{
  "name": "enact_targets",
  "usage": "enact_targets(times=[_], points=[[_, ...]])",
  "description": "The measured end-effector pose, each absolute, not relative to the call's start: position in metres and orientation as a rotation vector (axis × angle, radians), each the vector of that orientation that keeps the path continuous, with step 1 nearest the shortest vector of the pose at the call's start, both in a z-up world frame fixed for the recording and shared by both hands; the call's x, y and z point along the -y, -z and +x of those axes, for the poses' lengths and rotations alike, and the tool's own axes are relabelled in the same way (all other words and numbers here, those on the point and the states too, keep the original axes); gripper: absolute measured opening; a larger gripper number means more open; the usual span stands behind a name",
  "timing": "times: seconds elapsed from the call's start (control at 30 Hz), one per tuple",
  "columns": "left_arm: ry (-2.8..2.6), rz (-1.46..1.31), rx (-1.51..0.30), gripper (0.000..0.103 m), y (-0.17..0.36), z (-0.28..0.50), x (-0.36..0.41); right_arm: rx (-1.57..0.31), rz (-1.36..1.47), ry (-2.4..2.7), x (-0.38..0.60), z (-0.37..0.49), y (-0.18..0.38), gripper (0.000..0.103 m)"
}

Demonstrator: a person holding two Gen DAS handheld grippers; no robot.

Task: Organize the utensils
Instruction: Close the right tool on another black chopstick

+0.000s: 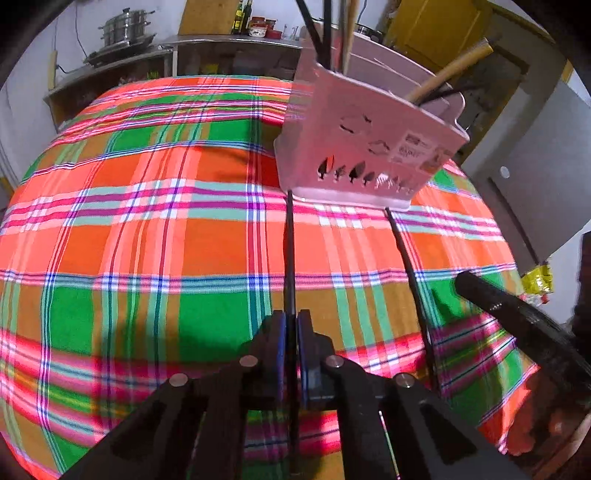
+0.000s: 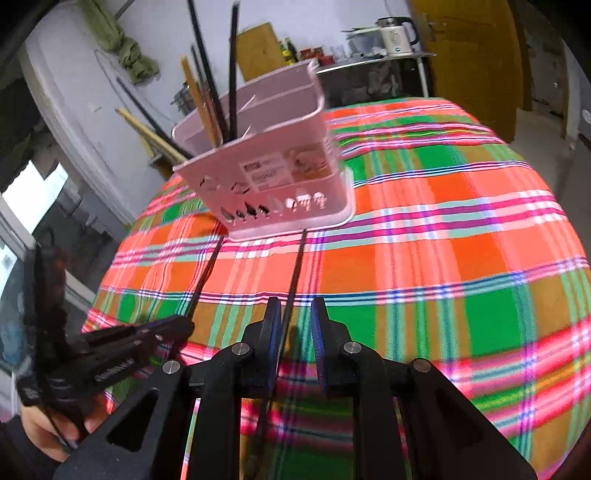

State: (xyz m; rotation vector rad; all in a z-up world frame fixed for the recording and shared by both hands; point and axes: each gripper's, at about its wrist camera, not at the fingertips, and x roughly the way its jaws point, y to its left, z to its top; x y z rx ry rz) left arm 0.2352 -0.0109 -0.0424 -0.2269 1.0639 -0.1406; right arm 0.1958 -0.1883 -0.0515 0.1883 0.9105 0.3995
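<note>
A pink plastic utensil holder (image 1: 365, 147) stands on the plaid tablecloth with black and wooden chopsticks upright in it; it also shows in the right wrist view (image 2: 273, 173). My left gripper (image 1: 290, 325) is shut on a black chopstick (image 1: 289, 251) whose tip reaches the holder's base. A second black chopstick (image 1: 410, 273) lies on the cloth to its right. In the right wrist view that chopstick (image 2: 295, 273) runs between the fingers of my right gripper (image 2: 295, 314), which is open around it. The left gripper (image 2: 147, 336) and its chopstick (image 2: 207, 277) show at the left.
The plaid tablecloth (image 1: 147, 240) covers a round table. Behind it stands a metal counter with stacked steel pots (image 1: 123, 27), bottles and jars. A kettle (image 2: 397, 35) sits on a shelf, and a yellow door (image 2: 476, 55) is at the back right.
</note>
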Motion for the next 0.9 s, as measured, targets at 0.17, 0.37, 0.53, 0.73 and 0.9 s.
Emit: enact_targets(times=[0.17, 0.37, 0.53, 0.73, 0.9], points=[[0.170, -0.209, -1.089, 0.007, 0.043, 0.259, 0.015, -0.936, 0.156, -0.397, 0.172, 0.211, 0.062, 0.017], [0.193, -0.139, -1.106, 0.007, 0.048, 0.272, 0.024, -0.986, 0.095, -0.380, 0.157, 0.224, 0.074, 0.017], [0.200, -0.106, -1.111, 0.007, 0.048, 0.278, 0.029, -0.995, 0.068, -0.361, 0.148, 0.230, 0.075, 0.017], [0.180, -0.043, -1.087, 0.008, 0.048, 0.270, 0.036, -1.014, 0.031, -0.359, 0.140, 0.236, 0.075, 0.010], [0.167, -0.081, -1.092, 0.005, 0.047, 0.272, 0.034, -1.037, 0.060, -0.377, 0.147, 0.236, 0.073, 0.005]])
